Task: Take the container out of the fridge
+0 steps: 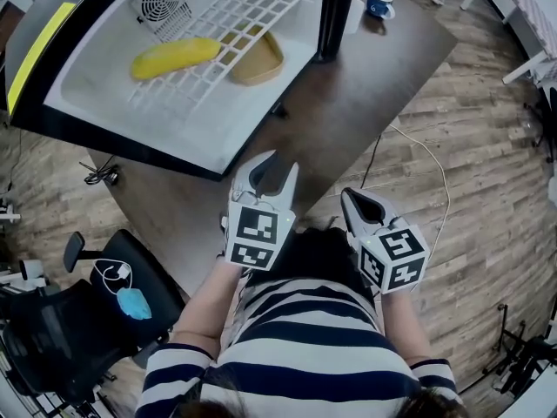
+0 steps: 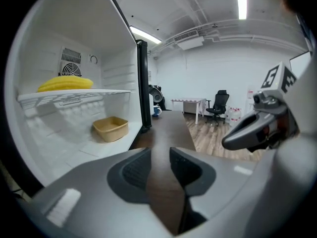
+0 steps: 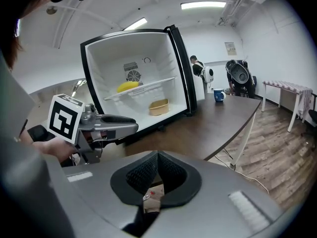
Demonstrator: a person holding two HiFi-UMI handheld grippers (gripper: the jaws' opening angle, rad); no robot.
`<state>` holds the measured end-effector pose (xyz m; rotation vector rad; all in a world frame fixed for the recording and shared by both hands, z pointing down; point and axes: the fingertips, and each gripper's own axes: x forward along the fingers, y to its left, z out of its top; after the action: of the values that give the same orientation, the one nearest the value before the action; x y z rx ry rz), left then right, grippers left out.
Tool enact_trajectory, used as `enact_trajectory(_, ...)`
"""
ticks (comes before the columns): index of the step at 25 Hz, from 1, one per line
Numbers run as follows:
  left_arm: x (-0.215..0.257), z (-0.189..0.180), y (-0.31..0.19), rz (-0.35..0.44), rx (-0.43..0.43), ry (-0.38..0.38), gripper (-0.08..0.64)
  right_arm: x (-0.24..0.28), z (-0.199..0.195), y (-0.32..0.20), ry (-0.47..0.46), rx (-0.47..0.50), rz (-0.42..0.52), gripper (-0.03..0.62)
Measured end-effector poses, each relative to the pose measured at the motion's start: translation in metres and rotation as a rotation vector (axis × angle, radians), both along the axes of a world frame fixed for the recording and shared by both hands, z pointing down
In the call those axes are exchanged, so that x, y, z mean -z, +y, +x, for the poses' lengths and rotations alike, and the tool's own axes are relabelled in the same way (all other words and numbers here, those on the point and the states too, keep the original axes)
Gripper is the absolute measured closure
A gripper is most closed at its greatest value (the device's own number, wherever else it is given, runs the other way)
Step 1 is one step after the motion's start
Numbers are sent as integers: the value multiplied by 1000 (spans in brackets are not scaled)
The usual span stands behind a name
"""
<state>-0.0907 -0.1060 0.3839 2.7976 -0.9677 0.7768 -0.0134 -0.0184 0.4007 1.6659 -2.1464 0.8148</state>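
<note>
A tan container [image 1: 257, 59] sits on the floor of the open white fridge [image 1: 104, 103], under the wire shelf. It also shows in the left gripper view [image 2: 110, 128] and the right gripper view [image 3: 159, 106]. My left gripper [image 1: 271, 171] is held open over the table edge, in front of the fridge and well short of the container; nothing lies between its jaws [image 2: 160, 157]. My right gripper [image 1: 348, 195] is beside it to the right, close to the person's body, shut and empty [image 3: 157, 156].
A yellow banana [image 1: 174, 57] lies on the wire shelf [image 1: 235, 24]. The fridge door [image 1: 335, 11] stands open at the right. A blue mug [image 1: 379, 3] stands on the dark table [image 1: 374, 85] behind it. An office chair [image 1: 61, 320] is at the lower left.
</note>
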Motion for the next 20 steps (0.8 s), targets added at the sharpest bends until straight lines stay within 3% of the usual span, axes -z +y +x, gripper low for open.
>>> enact_trajectory(7, 0, 16, -32, 96, 53, -110, 560, -7, 19, -35, -24, 69, 1, 595)
enact_trajectory(20, -9, 46, -108, 147, 220, -284, 560, -24, 79, -119, -58, 243, -4, 595)
